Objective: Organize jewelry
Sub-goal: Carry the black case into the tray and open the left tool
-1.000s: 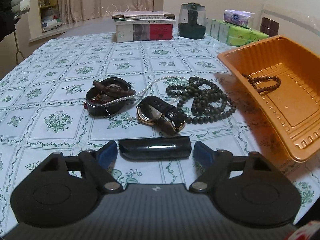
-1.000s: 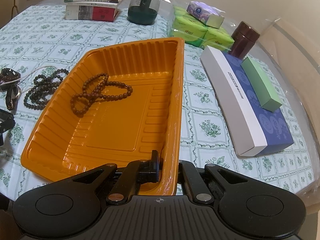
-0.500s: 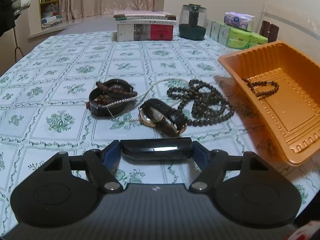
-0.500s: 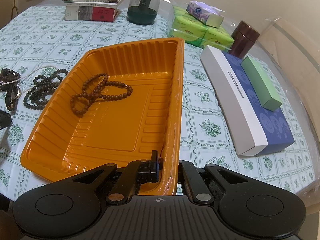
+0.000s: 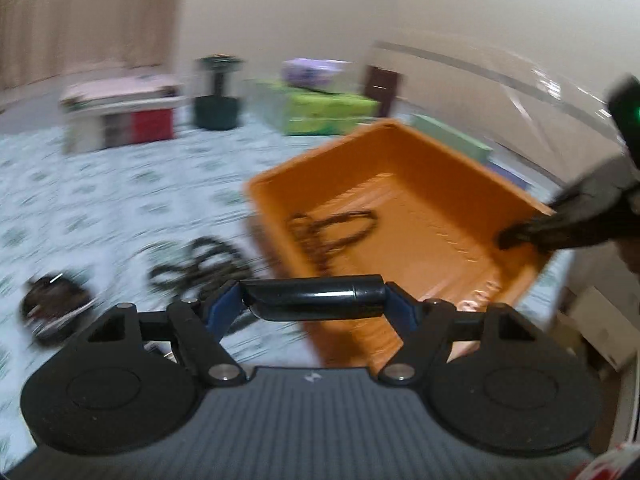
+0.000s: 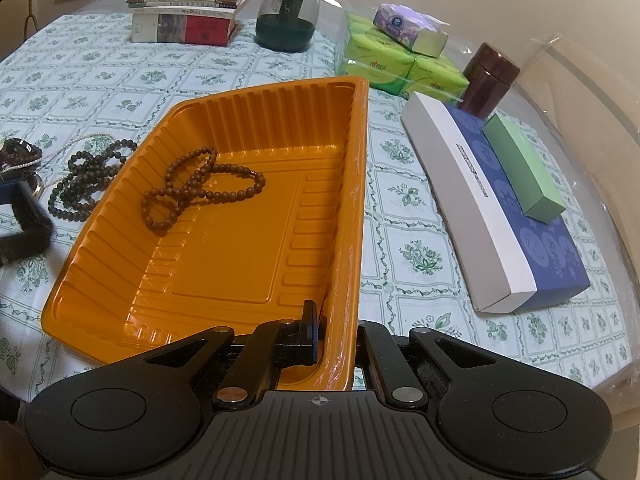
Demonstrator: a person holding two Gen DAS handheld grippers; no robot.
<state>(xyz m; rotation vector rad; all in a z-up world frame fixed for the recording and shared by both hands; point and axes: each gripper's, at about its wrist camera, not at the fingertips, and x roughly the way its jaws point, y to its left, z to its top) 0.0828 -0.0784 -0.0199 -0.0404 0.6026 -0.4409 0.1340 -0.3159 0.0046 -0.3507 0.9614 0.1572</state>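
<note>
My left gripper (image 5: 314, 298) is shut on a glossy black cylindrical case (image 5: 316, 294), held crosswise above the table just left of the orange tray (image 5: 432, 168). My right gripper (image 6: 340, 336) is shut on the near rim of the orange tray (image 6: 352, 200), tilting it. A brown bead bracelet (image 6: 200, 188) lies inside the tray, also in the left wrist view (image 5: 328, 228). Dark bead strands (image 6: 84, 176), a pearl chain (image 6: 68, 146) and a black bangle pile (image 5: 52, 304) lie on the tablecloth left of the tray. The left wrist view is blurred.
Stacked books (image 6: 188, 16) and a green-based jar (image 6: 288, 16) stand at the back. Green tissue packs (image 6: 396, 64), a brown canister (image 6: 488, 80), a blue-and-white box (image 6: 500, 216) and a green box (image 6: 520, 168) lie right of the tray.
My left gripper closed on the black case, lifted it and swung right towards the tray. The right gripper and tray have held still.
</note>
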